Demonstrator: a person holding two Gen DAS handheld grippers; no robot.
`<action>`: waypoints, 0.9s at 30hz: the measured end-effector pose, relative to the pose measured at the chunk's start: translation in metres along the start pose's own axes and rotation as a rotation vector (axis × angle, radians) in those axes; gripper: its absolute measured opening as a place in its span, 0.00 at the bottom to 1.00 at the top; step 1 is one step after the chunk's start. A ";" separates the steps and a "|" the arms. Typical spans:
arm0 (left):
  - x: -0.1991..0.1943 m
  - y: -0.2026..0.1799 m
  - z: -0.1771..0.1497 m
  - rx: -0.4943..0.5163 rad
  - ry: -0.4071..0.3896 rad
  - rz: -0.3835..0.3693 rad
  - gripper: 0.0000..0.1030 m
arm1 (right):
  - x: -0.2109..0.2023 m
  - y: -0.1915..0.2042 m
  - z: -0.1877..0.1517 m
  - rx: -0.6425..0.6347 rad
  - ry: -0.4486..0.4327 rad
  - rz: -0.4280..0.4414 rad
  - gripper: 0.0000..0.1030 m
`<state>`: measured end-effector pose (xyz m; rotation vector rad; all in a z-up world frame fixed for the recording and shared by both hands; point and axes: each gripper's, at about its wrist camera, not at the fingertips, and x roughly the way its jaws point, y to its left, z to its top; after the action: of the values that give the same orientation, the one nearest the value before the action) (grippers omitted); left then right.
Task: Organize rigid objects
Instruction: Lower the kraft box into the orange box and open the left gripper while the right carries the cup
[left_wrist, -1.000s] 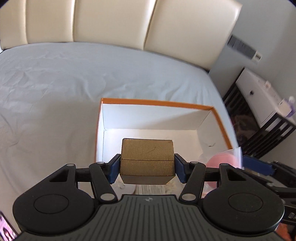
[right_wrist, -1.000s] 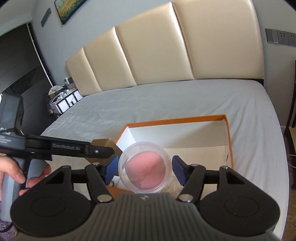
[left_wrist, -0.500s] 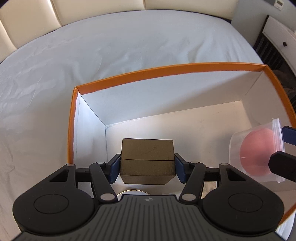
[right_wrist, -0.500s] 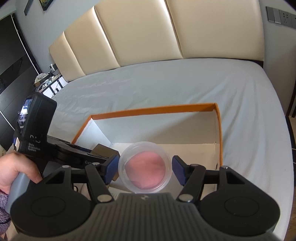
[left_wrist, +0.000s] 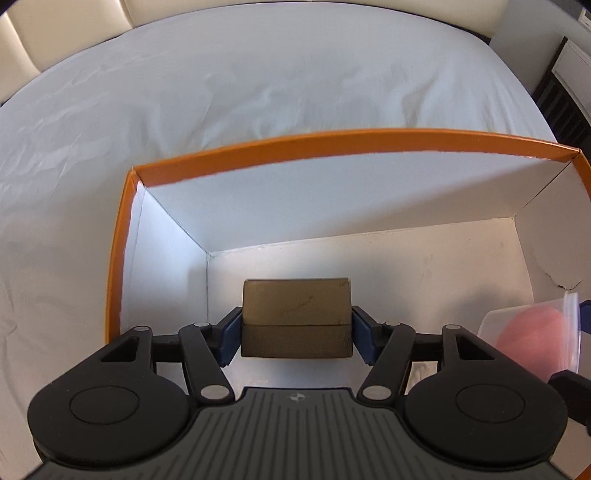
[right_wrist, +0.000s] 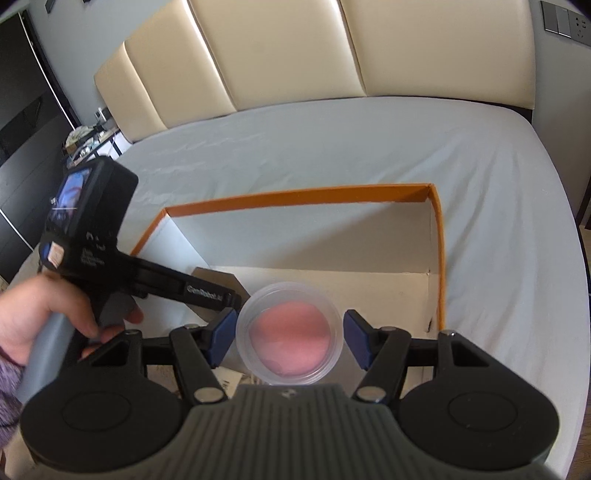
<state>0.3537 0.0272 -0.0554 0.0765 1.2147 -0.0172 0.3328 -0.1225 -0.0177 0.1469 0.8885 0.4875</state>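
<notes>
Reaching down into the orange-rimmed box (left_wrist: 332, 142), the left gripper (left_wrist: 295, 328) has a brown box (left_wrist: 295, 310) between its blue fingers (left_wrist: 229, 334). Those fingers are opening, and a thin gap shows at each side of the brown box, so the pads look just clear of it. The brown box sits low in the centre of the left wrist frame, near the inner left corner of the orange-rimmed box, over its white floor; whether it rests on the floor cannot be told.

At the right edge of the same frame a clear tub (left_wrist: 532, 339) with a pink thing inside pokes in, lying on its side with its rim to the right.

In the right wrist frame the right gripper (right_wrist: 290, 334) holds that tub (right_wrist: 290, 332) at lower centre, its round face turned to the camera. Its fingers (right_wrist: 221, 338) stand partly apart, one at each side of the tub; the left pad touches the wall, and a sliver of space seems to show at the right one, so a firm clamp cannot be confirmed. The tub hangs over the near part of the orange-rimmed box (right_wrist: 295, 197).

At the left of this frame a hand (right_wrist: 40, 317) grips the handle of the left gripper (right_wrist: 207, 295), whose arm slants down into the box.

The orange-rimmed box lies on a bed (right_wrist: 332, 147) with a pale grey sheet, and a cream padded headboard (right_wrist: 295, 48) fills the top of the frame.
</notes>
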 end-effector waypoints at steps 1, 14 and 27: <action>-0.001 -0.002 0.006 0.016 0.007 -0.005 0.77 | 0.001 0.000 0.000 -0.014 0.004 -0.006 0.62; 0.026 -0.008 0.057 0.107 0.263 0.038 0.78 | 0.031 0.022 0.018 -0.193 0.105 -0.006 0.62; 0.002 -0.003 0.036 0.190 0.082 -0.007 0.68 | 0.048 0.018 0.017 -0.189 0.142 -0.009 0.62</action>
<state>0.3877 0.0217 -0.0454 0.2414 1.2932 -0.1369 0.3649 -0.0828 -0.0356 -0.0652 0.9764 0.5760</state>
